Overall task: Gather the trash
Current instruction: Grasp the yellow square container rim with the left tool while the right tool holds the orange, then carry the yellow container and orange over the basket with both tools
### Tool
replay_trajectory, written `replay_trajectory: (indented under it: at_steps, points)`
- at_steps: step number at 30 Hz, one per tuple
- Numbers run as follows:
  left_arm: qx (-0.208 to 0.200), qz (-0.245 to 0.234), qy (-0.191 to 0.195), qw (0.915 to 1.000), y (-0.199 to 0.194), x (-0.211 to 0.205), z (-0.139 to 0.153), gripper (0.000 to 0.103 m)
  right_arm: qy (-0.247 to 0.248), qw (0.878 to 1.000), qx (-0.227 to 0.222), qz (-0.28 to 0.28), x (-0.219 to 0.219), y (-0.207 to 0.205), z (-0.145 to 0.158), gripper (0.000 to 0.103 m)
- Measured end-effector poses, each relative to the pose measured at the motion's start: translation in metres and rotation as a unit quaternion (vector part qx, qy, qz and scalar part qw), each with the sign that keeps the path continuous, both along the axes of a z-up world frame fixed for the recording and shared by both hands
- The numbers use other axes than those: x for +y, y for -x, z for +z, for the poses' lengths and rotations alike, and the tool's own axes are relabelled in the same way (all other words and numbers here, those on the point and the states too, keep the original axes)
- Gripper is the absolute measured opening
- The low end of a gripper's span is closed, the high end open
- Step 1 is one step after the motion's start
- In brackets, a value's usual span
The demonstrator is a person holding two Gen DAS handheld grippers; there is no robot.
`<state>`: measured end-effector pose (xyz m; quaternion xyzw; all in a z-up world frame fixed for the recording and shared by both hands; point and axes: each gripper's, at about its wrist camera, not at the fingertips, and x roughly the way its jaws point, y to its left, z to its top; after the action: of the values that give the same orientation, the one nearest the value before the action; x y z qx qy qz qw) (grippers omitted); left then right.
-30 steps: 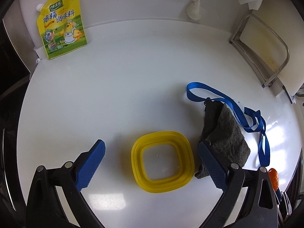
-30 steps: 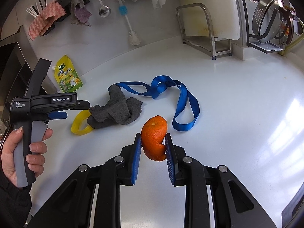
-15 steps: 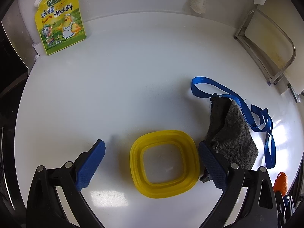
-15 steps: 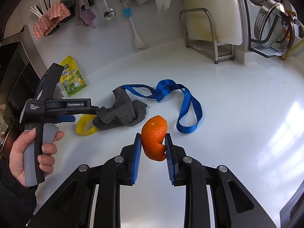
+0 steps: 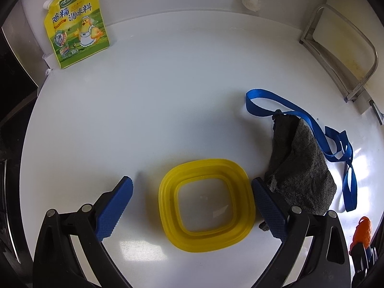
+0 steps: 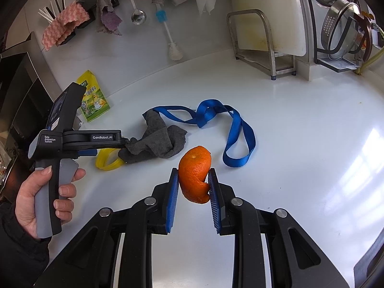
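Note:
My right gripper (image 6: 193, 184) is shut on a piece of orange peel (image 6: 195, 174) and holds it above the white counter. The peel also shows at the lower right of the left wrist view (image 5: 363, 230). My left gripper (image 5: 192, 192) is open, its jaws either side of a flat yellow square collapsible container (image 5: 206, 207) that lies on the counter. In the right wrist view the left gripper (image 6: 79, 139) hovers over the container (image 6: 108, 159). A crumpled grey cloth (image 5: 300, 168) lies right beside the container, and a blue strap (image 5: 312, 124) runs behind it.
A yellow seasoning pouch (image 5: 76, 21) leans on the back wall at the far left. A metal rack with a white cutting board (image 6: 264, 31) stands at the back right, next to a rack of steel pans (image 6: 343, 28). Cloths, a ladle and a brush hang on the wall.
My left gripper has shifted slightly, so the yellow container now lies more centred between its open jaws. My right gripper keeps hold of the peel and has barely moved.

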<state>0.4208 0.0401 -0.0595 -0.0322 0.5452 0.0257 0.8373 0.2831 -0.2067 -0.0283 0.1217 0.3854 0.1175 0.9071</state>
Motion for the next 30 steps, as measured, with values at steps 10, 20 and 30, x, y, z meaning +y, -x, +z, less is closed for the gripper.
replay_trajectory:
  at_steps: [10,20,30]
  points:
    - [-0.022,-0.008,-0.020,0.9995,0.007,-0.001,-0.008,0.097,-0.001,1.000,0.001,0.003,0.003,0.000,-0.003,0.024]
    - [-0.066,-0.038,-0.033,0.9966,0.023,-0.008,-0.002,0.070,0.010,1.000,0.005,0.005,0.011,0.003,-0.006,0.024]
    - [-0.088,-0.037,-0.039,0.9947,0.042,0.003,0.008,0.069,0.016,1.000,0.005,0.007,0.017,0.014,-0.006,0.024]
